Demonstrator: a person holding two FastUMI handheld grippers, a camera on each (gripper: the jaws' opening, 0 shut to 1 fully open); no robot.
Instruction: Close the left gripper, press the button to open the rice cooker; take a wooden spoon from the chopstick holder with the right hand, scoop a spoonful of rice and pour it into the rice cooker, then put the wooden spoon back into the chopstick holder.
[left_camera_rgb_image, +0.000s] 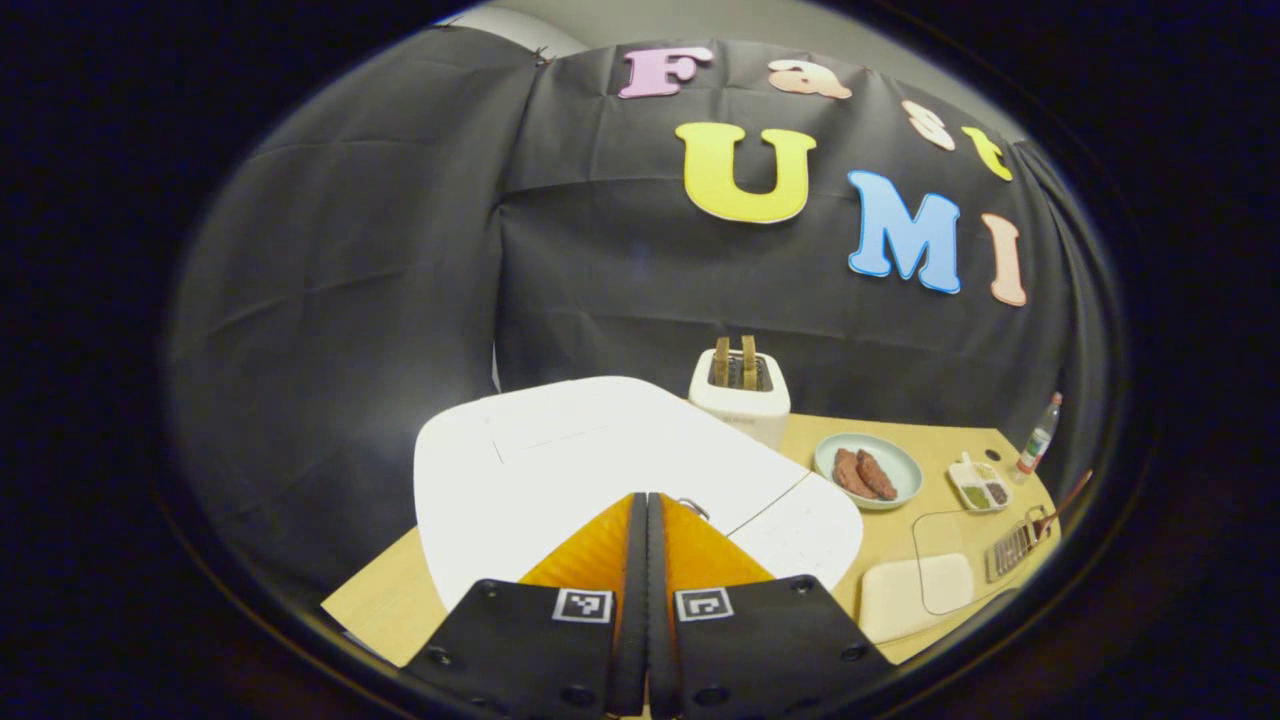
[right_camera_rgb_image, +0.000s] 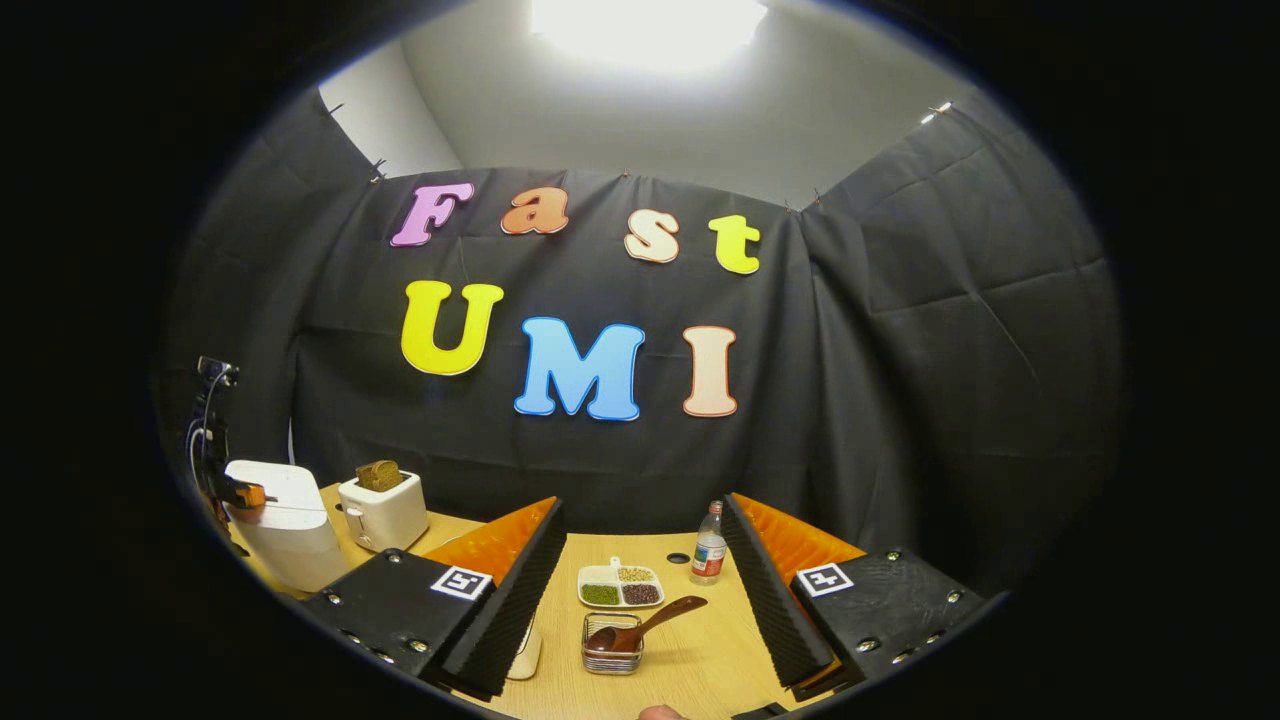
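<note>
In the left gripper view the left gripper (left_camera_rgb_image: 647, 520) has its jaws clenched tight with nothing between them, their tips over the flat lid of the white rice cooker (left_camera_rgb_image: 560, 460), which fills the lower centre of the frame on the pale wooden bench (left_camera_rgb_image: 900, 445). Behind it, at centre, stands a white toaster (left_camera_rgb_image: 740, 395) with two slices upright in its slots, and to the right a pale green plate with two brown pieces of food (left_camera_rgb_image: 866, 470). In the right gripper view the right gripper (right_camera_rgb_image: 640, 560) has its jaws released and spread wide, empty. Between them, at lower centre, sits the small wire chopstick holder (right_camera_rgb_image: 612, 643), and the brown wooden spoon (right_camera_rgb_image: 645, 623) lies in it with its bowl down inside and its handle slanting up toward the right of the frame. Just behind is a white divided dish of grains (right_camera_rgb_image: 620, 586), and beside that a small clear bottle with a red label (right_camera_rgb_image: 709, 546) stands upright.
</note>
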